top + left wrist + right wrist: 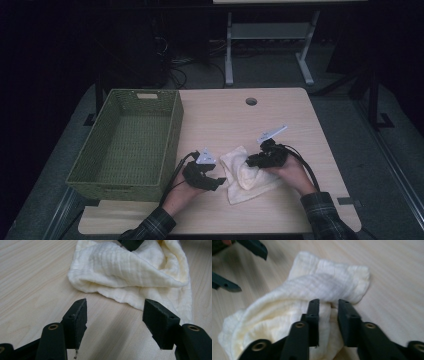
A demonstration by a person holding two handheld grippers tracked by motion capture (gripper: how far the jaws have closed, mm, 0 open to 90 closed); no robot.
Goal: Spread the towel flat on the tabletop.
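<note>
Right gripper view: cloth (294, 312) fold pinched between the fingers (313, 315).

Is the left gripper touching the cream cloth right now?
Apart. In the left gripper view the left gripper stands open, with bare table between its jaws and the cloth edge just ahead.

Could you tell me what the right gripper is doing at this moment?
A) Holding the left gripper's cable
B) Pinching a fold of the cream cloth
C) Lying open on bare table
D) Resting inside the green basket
B: in the right gripper view, the right gripper has its jaws nearly closed on a fold of the cream cloth, which lies on the table.
</note>
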